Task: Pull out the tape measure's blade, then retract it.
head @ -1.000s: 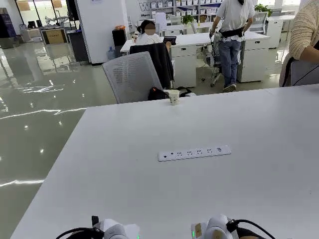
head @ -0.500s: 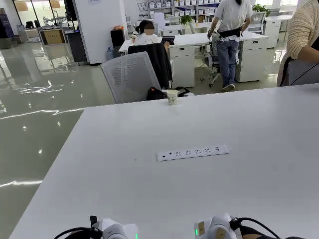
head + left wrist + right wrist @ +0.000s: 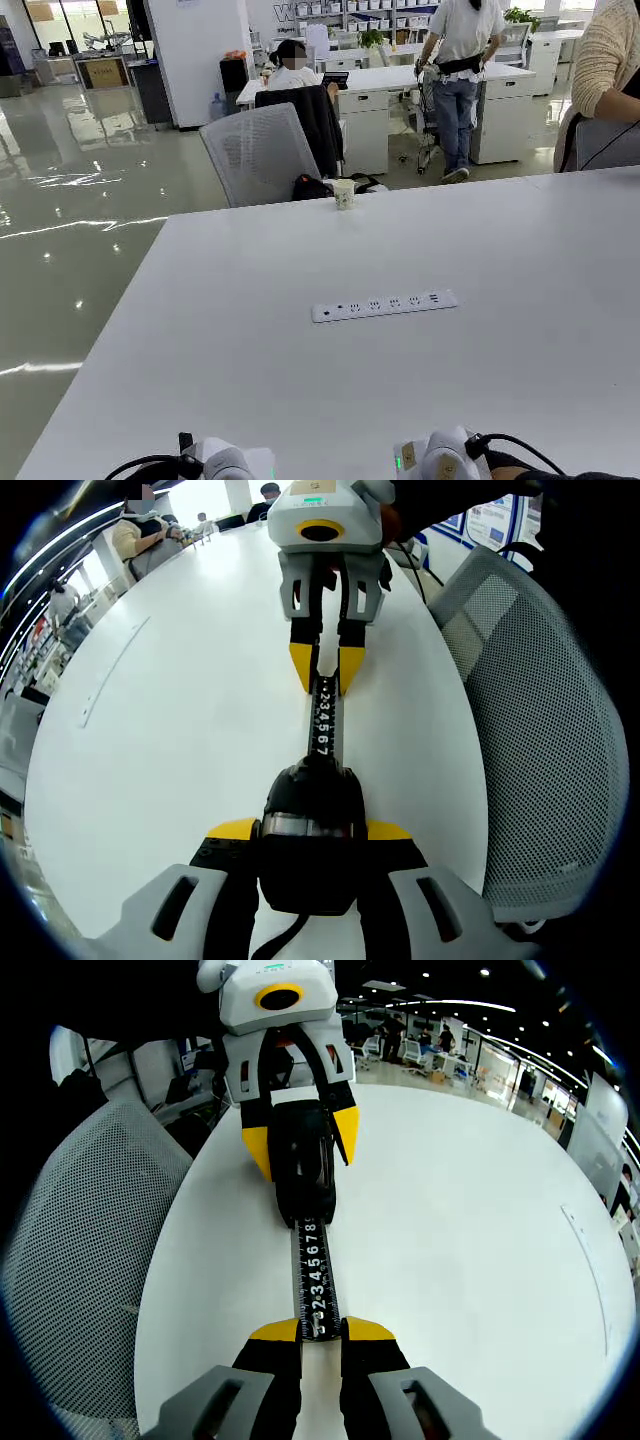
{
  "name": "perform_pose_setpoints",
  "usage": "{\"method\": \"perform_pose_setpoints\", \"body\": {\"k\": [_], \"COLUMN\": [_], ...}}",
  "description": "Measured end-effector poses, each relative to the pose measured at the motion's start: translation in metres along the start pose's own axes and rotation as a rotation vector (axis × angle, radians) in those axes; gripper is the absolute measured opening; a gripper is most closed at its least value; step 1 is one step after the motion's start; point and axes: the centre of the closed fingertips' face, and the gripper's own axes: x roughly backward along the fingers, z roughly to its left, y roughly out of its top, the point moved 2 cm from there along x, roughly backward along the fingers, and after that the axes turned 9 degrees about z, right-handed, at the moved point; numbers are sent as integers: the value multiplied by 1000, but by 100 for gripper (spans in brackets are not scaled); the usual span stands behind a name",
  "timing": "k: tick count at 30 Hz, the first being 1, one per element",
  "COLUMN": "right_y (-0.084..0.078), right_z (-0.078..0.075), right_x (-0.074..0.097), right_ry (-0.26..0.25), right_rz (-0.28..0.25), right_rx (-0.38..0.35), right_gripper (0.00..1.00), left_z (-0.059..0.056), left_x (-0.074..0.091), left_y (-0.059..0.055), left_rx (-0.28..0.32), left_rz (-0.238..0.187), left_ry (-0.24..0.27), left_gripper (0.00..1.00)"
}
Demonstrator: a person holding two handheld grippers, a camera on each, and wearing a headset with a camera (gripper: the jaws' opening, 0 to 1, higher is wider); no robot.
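White tabletop [image 3: 250,300] runs wide under an open office, with a power strip [image 3: 385,306] lying in its middle and a paper cup [image 3: 344,193] near its far edge. My left gripper [image 3: 312,832] has its jaws clamped on the black body of the tape measure [image 3: 312,805], near the tabletop edge where a mesh chair [image 3: 540,730] stands. My right gripper [image 3: 320,1331] has its jaws pressed together on the tip of the blade [image 3: 313,1270].

A short run of printed digits is out between us, so I judge the pulling has begun but is not far. More drawing out and the whole retracting are left.

Head view gives the power strip, the cup and the rear housings of both grippers at its bottom edge. For the hold itself I go to the two gripper views: each looks along the blade at the other gripper.
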Motion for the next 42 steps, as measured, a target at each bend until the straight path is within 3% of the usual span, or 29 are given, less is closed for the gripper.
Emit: {"method": "perform_pose_setpoints", "body": {"k": [42], "right_y": [-20], "right_z": [0], "right_x": [10], "right_ry": [-9], "right_rz": [13], "right_rx": [-15], "right_gripper": [10], "left_z": [0], "left_x": [0], "left_y": [1], "left_rx": [4], "left_rz": [-4], "left_ry": [1], "left_gripper": [32]}}
